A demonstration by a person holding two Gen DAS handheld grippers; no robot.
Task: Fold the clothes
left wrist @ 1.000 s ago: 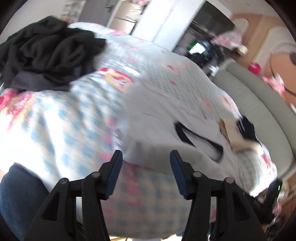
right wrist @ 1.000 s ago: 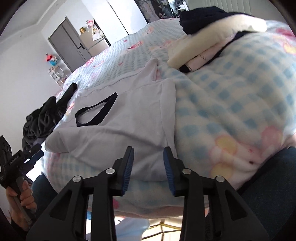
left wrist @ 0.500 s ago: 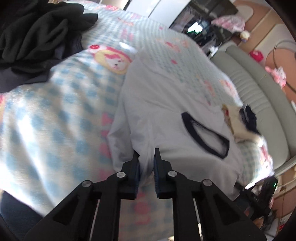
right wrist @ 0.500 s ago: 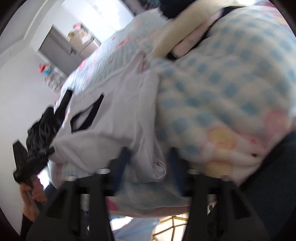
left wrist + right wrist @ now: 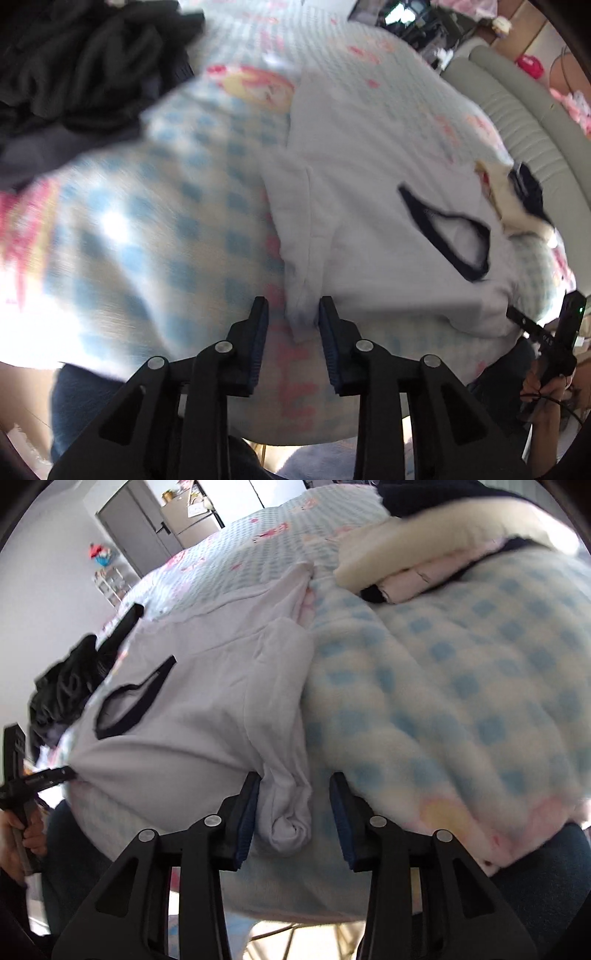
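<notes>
A white T-shirt with a dark neckline [image 5: 388,206] lies spread on a blue-checked blanket; it also shows in the right wrist view [image 5: 192,716]. My left gripper [image 5: 293,325] is open, its jaws either side of the shirt's bunched left sleeve edge. My right gripper [image 5: 293,808] is open, with the rolled right sleeve hanging between its jaws against the left pad. Each gripper appears at the far edge of the other's view.
A heap of dark clothes [image 5: 81,74] lies at the left on the blanket [image 5: 155,229]. A stack of folded cream, pink and dark garments [image 5: 443,542] sits at the right. A grey padded headboard [image 5: 524,110] runs along the far side.
The left gripper, shut on the sleeve edge half a second ago, has opened. The right gripper has opened wider, and the right sleeve now hangs bunched between its jaws.
</notes>
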